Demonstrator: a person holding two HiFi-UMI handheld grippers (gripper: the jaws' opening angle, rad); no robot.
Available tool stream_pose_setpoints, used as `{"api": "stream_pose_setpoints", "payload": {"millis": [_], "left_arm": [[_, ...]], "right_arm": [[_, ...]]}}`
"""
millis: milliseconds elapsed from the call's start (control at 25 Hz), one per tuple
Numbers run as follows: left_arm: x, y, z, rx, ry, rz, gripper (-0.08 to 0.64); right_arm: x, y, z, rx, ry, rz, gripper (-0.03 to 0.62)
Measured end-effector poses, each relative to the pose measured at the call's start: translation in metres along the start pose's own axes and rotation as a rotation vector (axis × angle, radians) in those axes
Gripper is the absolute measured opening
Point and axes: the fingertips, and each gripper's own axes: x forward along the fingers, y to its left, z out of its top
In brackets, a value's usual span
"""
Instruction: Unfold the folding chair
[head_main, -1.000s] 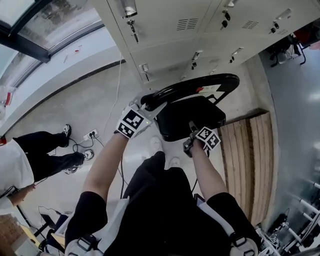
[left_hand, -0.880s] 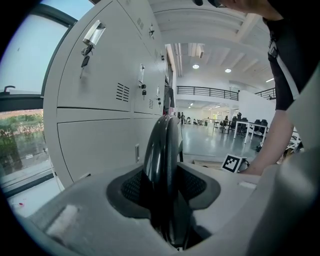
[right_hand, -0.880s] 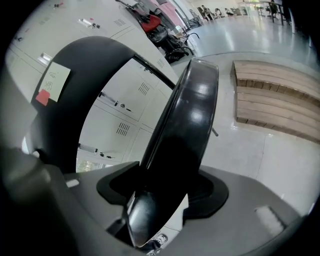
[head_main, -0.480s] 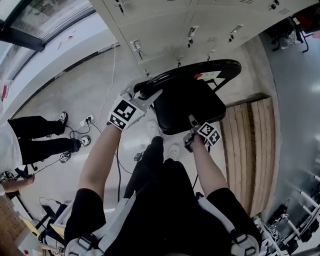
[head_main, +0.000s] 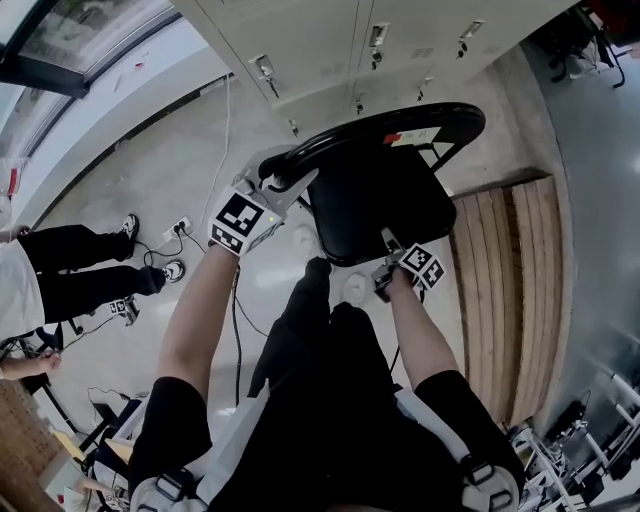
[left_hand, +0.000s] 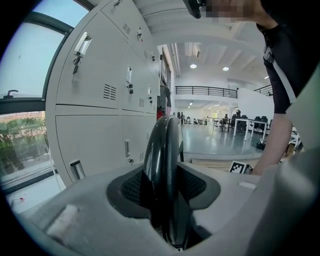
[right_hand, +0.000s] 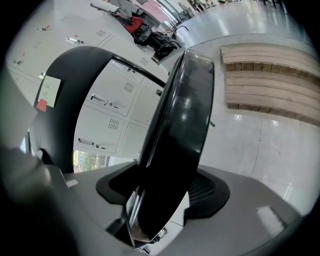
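Lockers (head_main: 300, 40) behind: folding chair (head_main: 352, 170) seat (head_main: 385, 215) has swung lower off backrest (head_main: 455, 118); unfolding looks well advanced.
Left gripper (head_main: 288, 185) clamps backrest rim; right gripper (head_main: 386, 255), jaws just easing wider, holds seat edge.

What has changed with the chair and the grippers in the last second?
The seat has swung farther down from the backrest, carried by the right gripper. Unchanged: the left gripper stays clamped on the backrest, the right one on the seat's front edge.

Folding chair (head_main: 375, 200): black, glossy. Curved backrest (head_main: 440, 118) bears a white label (head_main: 418, 135) with a red tab. Seat (head_main: 385, 205) swung partly out, tilted. Stands just before the grey lockers (head_main: 330, 40), backrest nearest them.
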Motion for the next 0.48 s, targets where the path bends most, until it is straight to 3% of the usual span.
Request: {"api": "stream_pose_setpoints", "payload": {"millis": [480], "left_arm": [[-0.006,-0.035,-0.015,0.02,-0.008,0.002,0.16]], "right_arm": [[-0.004,-0.06,-0.025,0.027,0.03,0.0,0.305]]}}
